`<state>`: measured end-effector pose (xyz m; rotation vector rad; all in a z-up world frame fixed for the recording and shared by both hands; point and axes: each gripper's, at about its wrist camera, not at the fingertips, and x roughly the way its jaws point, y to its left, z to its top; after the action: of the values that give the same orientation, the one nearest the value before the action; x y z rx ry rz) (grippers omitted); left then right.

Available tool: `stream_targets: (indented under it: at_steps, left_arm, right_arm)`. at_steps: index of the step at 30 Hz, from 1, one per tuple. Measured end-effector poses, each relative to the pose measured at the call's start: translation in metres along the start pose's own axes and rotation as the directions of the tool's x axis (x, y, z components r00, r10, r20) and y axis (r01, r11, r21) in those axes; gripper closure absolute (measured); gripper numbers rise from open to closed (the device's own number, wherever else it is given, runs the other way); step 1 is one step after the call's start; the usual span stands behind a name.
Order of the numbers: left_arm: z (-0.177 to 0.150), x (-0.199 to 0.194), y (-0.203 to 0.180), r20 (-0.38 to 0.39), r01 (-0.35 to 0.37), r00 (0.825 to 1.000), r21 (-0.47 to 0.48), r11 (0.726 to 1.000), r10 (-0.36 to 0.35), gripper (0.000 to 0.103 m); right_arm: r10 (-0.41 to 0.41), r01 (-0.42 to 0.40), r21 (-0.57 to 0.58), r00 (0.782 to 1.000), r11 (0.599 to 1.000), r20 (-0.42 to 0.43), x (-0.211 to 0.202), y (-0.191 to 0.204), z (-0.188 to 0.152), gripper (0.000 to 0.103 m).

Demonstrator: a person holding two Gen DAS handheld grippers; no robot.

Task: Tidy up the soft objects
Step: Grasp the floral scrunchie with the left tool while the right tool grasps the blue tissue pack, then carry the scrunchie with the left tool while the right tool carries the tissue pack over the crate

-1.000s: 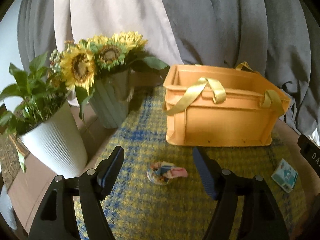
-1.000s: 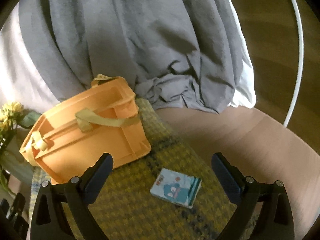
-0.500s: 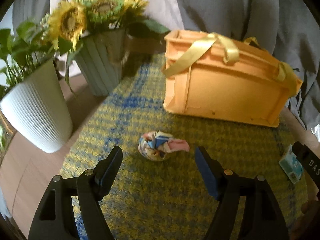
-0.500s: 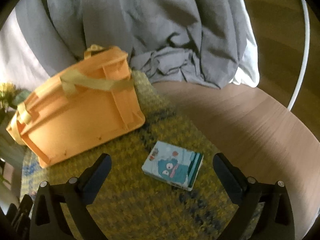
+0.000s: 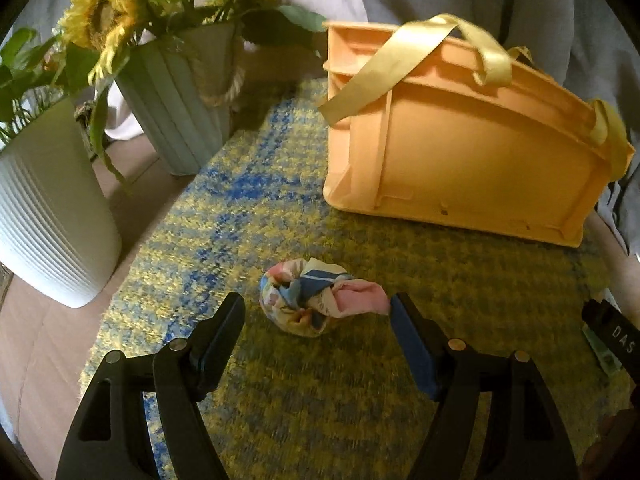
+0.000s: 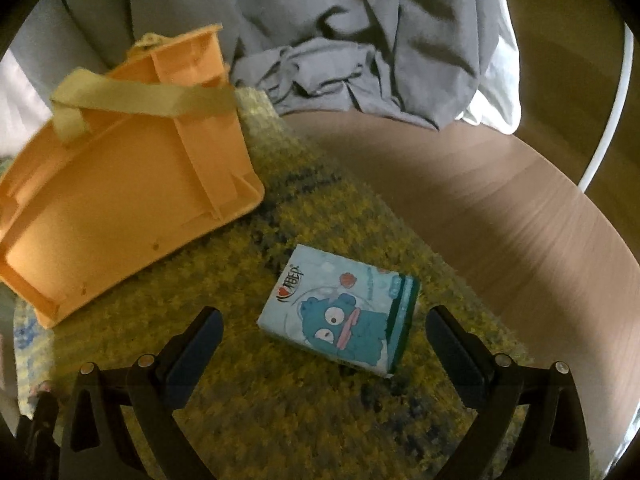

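Observation:
A knotted cloth bundle in pink, blue and cream lies on the yellow-blue mat. My left gripper is open and low, with the bundle just ahead between its fingertips. A light blue tissue pack with a cartoon figure lies on the mat. My right gripper is open, with the pack between and just ahead of its fingertips. An orange crate with yellow ribbon handles stands behind both; it also shows in the right wrist view.
A white ribbed pot with a green plant and a pale green vase of sunflowers stand at the left. Grey and white cloth hangs behind the round wooden table. The mat covers the table's middle.
Both grippers have moved down and forward. The cloth bundle and the tissue pack now look larger and sit between the open fingertips. The crate has stayed in place.

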<state>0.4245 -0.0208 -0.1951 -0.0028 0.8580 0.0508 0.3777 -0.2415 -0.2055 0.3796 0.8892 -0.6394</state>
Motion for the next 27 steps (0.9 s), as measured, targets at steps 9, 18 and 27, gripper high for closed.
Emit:
stream_targets:
  at_steps: [9,18,27]
  left_arm:
    - [0.001,0.017,0.001,-0.047,0.006,0.999,0.007,1.000,-0.006,0.040]
    - [-0.001,0.017,0.002,-0.040,-0.013,0.999,0.023,1.000,0.014,0.053]
    - [-0.003,0.003,0.000,-0.003,0.003,1.000,0.034,0.999,-0.003,0.053]
  right_arm:
    - [-0.038,0.037,-0.012,0.999,0.999,-0.022,0.012,0.005,0.003,0.001]
    - [-0.064,0.063,-0.029,0.997,0.998,-0.032,0.015,0.003,0.001,0.020]
    - [-0.016,0.015,-0.048,0.999,0.999,-0.028,0.008,0.000,-0.002,0.024]
